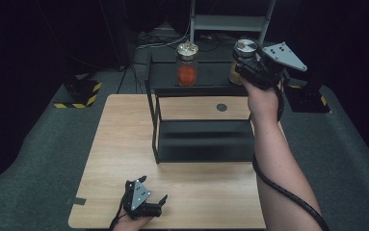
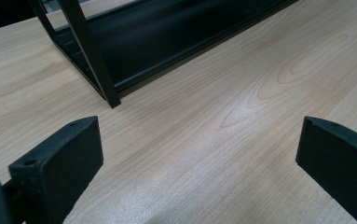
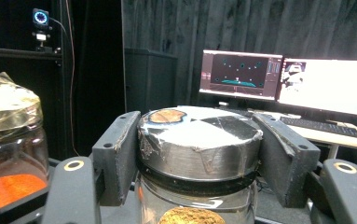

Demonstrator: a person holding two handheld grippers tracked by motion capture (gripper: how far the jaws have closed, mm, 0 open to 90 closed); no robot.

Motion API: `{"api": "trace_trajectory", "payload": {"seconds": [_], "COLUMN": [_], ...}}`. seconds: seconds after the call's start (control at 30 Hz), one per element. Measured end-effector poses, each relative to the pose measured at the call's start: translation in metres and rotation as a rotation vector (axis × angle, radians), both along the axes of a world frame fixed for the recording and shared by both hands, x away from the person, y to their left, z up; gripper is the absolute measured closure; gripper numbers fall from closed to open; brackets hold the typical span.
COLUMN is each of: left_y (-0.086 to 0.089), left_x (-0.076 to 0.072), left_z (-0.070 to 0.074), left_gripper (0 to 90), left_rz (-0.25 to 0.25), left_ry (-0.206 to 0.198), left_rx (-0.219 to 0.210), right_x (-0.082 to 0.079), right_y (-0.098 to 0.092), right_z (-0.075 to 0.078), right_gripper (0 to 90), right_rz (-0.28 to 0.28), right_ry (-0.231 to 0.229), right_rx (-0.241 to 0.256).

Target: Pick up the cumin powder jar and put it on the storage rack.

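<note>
Wooden table (image 1: 124, 159) carries a black metal rack (image 1: 201, 139), the landmark for all else. W/ the rack's lower shelf bare, its top shelf holds two glass jars: one w/ orange-red contents (image 1: 187, 64) near the top shelf's middle, and a jar w/ yellowish contents (image 1: 242, 60) at the top shelf's right end, well apart from the first. Right gripper (image 1: 250, 58) sits at that right end, jaws clenched on the yellowish jar's taped metal lid (image 3: 199, 140) from both sides; right gripper view shows the pads pressed against the lid rim, glass below, orange jar off to one side. Person's right forearm (image 1: 281, 163) runs along the rack's right side up to it. Left gripper (image 1: 159, 204) rests low on the table in front of the rack, near its left front leg (image 2: 90, 51), jaws spread wide, nothing between them but bare wood. Small dark disc (image 1: 221, 107) lies on the table under the top shelf, toward the rack's right.
</note>
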State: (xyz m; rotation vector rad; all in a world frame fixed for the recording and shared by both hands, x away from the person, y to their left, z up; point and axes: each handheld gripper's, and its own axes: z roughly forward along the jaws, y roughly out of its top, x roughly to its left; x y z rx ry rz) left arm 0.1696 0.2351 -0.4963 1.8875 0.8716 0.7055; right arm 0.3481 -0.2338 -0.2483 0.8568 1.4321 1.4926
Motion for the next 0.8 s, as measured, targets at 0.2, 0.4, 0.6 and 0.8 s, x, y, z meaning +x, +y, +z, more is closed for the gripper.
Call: {"api": "trace_trajectory", "payload": {"seconds": [0.2, 0.4, 0.6, 0.8], "left_y": [-0.0003, -0.0005, -0.0009, -0.0007], "left_x": [-0.0001, -0.0004, -0.0004, -0.0004], "left_z": [0.0000, -0.0001, 0.0000, -0.0001], "left_gripper": [0.7, 0.7, 0.7, 0.7], "left_rz": [-0.001, -0.001, 0.000, -0.001], "left_ry": [-0.001, -0.003, -0.003, -0.003], "left_rx": [0.002, 0.004, 0.005, 0.004], "right_x": [0.0030, 0.0038, 0.0034, 0.0034], "right_y": [0.0007, 0.0002, 0.0004, 0.0005], "right_z": [-0.0019, -0.0068, -0.0088, -0.0072], "right_gripper": [34.3, 34.3, 33.9, 33.6], "right_rz": [0.000, 0.007, 0.004, 0.004], "right_ry": [0.003, 0.009, 0.014, 0.023], "right_rx": [-0.003, 0.010, 0.032, 0.032]}}
